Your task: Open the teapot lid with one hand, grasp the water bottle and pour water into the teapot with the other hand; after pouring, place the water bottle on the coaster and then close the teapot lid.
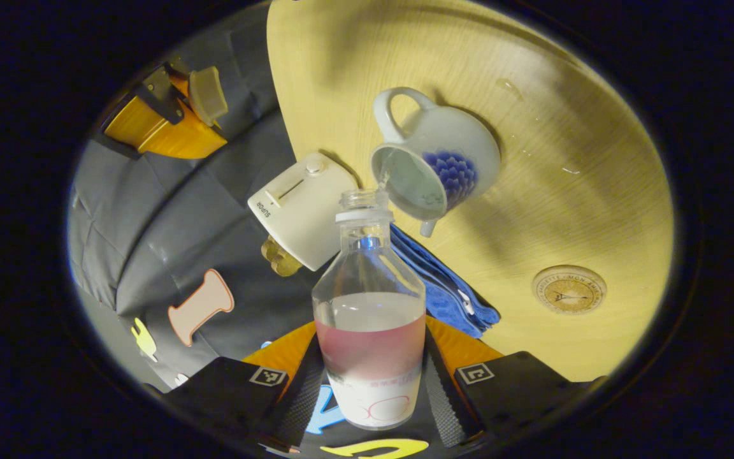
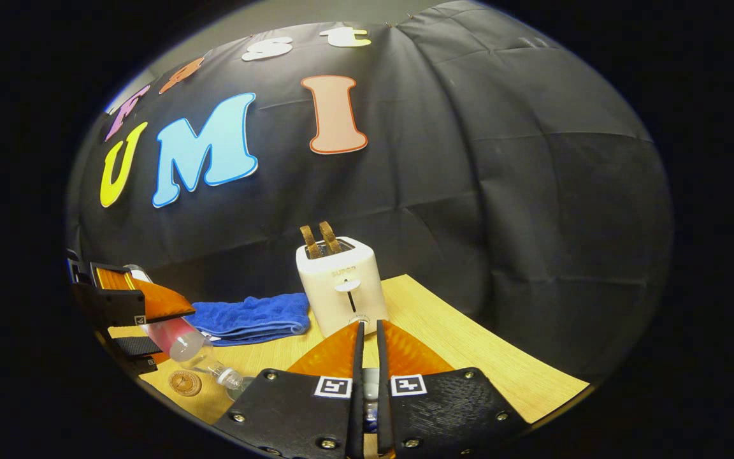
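The water bottle [image 1: 370, 306] sits between the left gripper's [image 1: 372, 376] two fingers, which pinch its lower body from both sides. Its cap is off and its neck points straight away from the gripper toward the teapot [image 1: 434, 162]. The bottle's long axis runs from the gripper to the teapot's open top, mouth just at the rim, and a thin stream appears to run from the mouth into the pot. In the right gripper view the bottle is tipped neck-down, so pouring looks under way, with the bottle still about half full.

The teapot stands on the wooden table [image 1: 596, 191], lid off, handle on the side away from the bottle. The coaster [image 1: 569, 289] lies on the table well apart from the teapot, off to the bottle's side, with bare wood between. The coming set-down turns on this: the bottle must come upright and swing sideways to the coaster, and the left gripper is the one carrying it.

The right gripper [image 2: 367, 389] is nearly pressed together, with something small between its fingers, likely the lid, though I cannot tell.

Beyond the teapot lie a blue towel [image 1: 450, 287] and a toaster [image 1: 300, 210].
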`<state>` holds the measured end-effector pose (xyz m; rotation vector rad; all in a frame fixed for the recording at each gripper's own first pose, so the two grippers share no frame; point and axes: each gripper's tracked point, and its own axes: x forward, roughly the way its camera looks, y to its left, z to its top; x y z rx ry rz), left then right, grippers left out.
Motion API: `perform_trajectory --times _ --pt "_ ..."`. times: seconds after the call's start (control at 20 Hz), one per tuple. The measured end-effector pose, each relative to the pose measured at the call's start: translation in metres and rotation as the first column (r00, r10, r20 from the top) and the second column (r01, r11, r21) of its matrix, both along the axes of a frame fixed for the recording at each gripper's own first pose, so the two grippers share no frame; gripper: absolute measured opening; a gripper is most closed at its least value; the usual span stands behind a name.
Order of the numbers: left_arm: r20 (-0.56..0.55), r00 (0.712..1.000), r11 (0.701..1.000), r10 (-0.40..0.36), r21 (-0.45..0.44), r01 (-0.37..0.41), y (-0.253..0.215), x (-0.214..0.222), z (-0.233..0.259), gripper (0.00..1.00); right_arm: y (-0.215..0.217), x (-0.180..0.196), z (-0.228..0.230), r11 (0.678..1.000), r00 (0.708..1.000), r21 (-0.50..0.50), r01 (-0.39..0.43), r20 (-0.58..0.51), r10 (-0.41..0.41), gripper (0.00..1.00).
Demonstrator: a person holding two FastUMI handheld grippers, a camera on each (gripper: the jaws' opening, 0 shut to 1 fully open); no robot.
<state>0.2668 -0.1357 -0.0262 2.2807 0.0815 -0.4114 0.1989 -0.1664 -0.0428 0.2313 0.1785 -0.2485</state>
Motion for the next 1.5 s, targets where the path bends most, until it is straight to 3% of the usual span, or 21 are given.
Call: perform_trajectory --times 0.95,1.3,1.5 --pt "0.0 1.0 0.988 -0.012 0.157 0.012 -0.0066 -0.003 0.0036 0.87 0.004 0.0015 -0.001 1.0 1.0 0.001 -0.014 -0.004 0.014 0.08" --pt "-0.001 1.0 0.986 -0.011 0.168 0.011 -0.0058 -0.0029 0.0042 0.87 0.0034 0.0016 -0.0029 1.0 1.0 0.004 -0.014 -0.007 0.014 0.08" --pt "-0.02 1.0 0.995 -0.002 0.099 0.004 -0.0053 -0.0055 -0.0006 0.88 0.002 0.0015 -0.0035 1.0 1.0 0.005 -0.009 -0.01 0.01 0.08"
